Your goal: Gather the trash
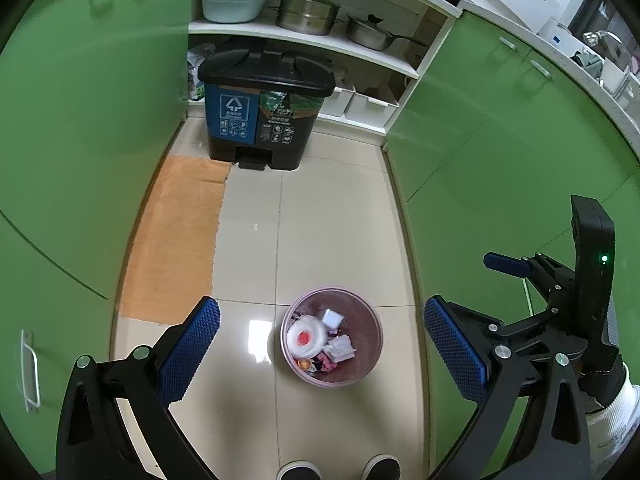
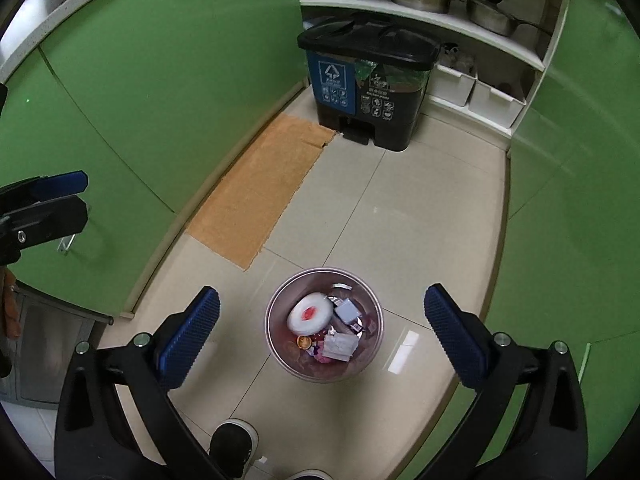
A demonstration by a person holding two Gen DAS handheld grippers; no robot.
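Note:
A small round pink wastebasket (image 1: pixel 366 364) stands on the tiled floor, holding wrappers, a white plastic lid and crumpled paper (image 1: pixel 308 338). It also shows in the right wrist view (image 2: pixel 280 344). My left gripper (image 1: pixel 322 354) is open and empty, held high above the basket. My right gripper (image 2: pixel 322 340) is open and empty, also above the basket; it also shows at the right of the left wrist view (image 1: pixel 516 268). A black two-compartment pedal bin (image 1: pixel 266 104) with closed lids stands at the far end of the floor, also in the right wrist view (image 2: pixel 368 80).
Green cabinets (image 1: pixel 92 120) line both sides of the narrow floor. An orange mat (image 1: pixel 180 236) lies at left. White shelves (image 1: pixel 316 38) behind the bin hold pots and a basin. The person's shoes (image 1: pixel 340 470) are at the bottom edge.

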